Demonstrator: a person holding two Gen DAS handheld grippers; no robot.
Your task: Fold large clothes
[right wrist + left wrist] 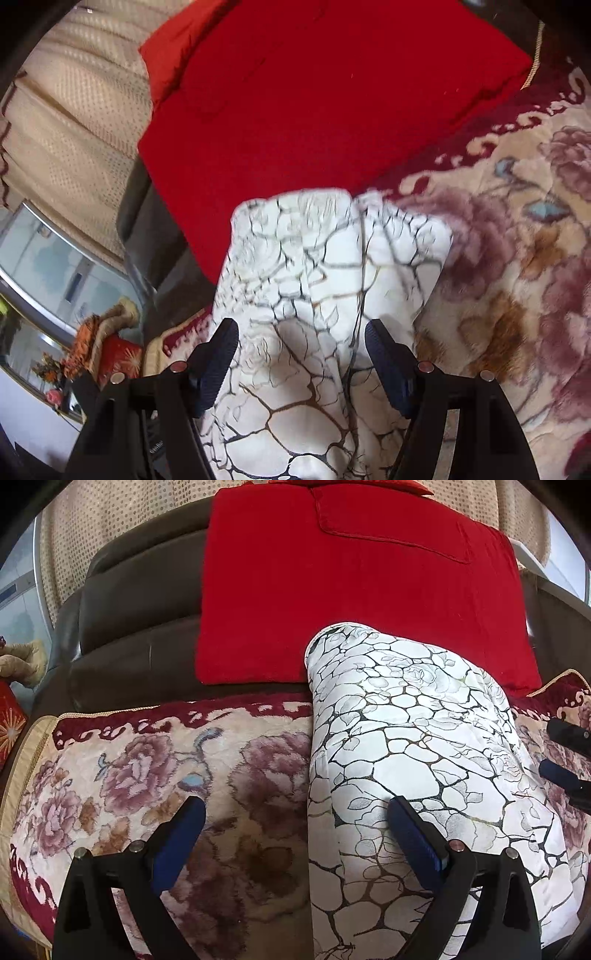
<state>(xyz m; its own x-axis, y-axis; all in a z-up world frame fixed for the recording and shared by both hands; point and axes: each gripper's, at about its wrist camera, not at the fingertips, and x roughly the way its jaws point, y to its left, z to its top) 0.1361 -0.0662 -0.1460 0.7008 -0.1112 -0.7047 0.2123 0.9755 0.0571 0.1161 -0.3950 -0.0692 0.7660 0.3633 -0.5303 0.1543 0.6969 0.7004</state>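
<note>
Folded white garment [417,746] lies on floral blanket [147,775], red cloth [332,590] at 12 o'clock. Left gripper [295,834] and right gripper [301,354] released, fingers spread, grasping nothing.

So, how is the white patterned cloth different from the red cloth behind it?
The white cloth has a dark crackle and rose print; the red cloth is plain, with only a stitched seam. The white cloth is folded into a long, puffy strip on the floral blanket; the red cloth lies spread flat, higher up, against the dark sofa back. The white cloth's far end overlaps the red cloth's lower edge. Neither is gripped.
</note>
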